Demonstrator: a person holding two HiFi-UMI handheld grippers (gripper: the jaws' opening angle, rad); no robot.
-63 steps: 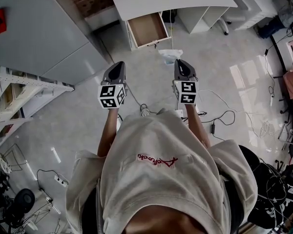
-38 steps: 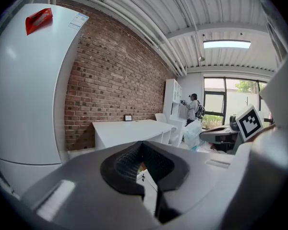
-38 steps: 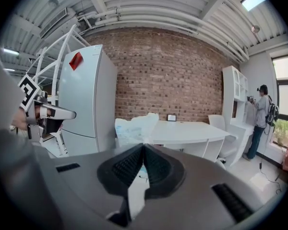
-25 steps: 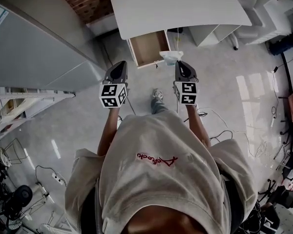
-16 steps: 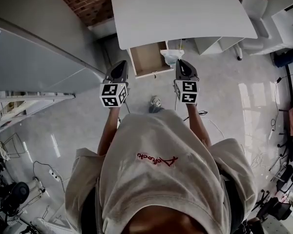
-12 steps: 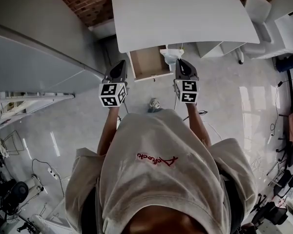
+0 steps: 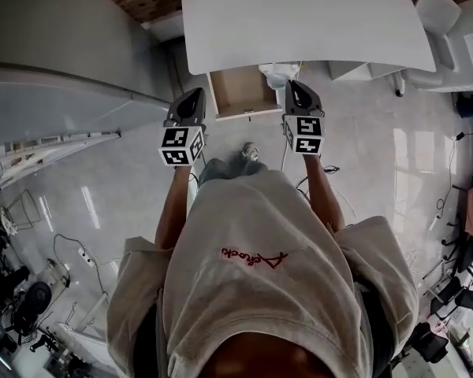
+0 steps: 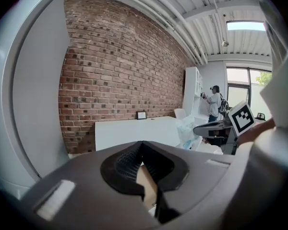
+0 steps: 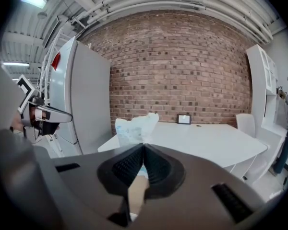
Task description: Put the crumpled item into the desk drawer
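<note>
Fingers [image 9: 127, 166] on right gripper [image 9: 143, 147] are pinching crumpled plastic bag [image 9: 134, 126] by its bottom edge, left gripper [image 8: 142, 145] riding closed and empty, bag's looking light, floppy, crushable.

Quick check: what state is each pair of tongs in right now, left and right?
Left tongs: closed, nothing held.
Right tongs: closed on the crumpled item.

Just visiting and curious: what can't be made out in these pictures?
- Drawer: head view, its back end is hidden under the desk.
- Crumpled item: right gripper view, its lower part sits behind the right gripper; material unclear.
- Small frame on the desk: right gripper view, too small to read.
</note>
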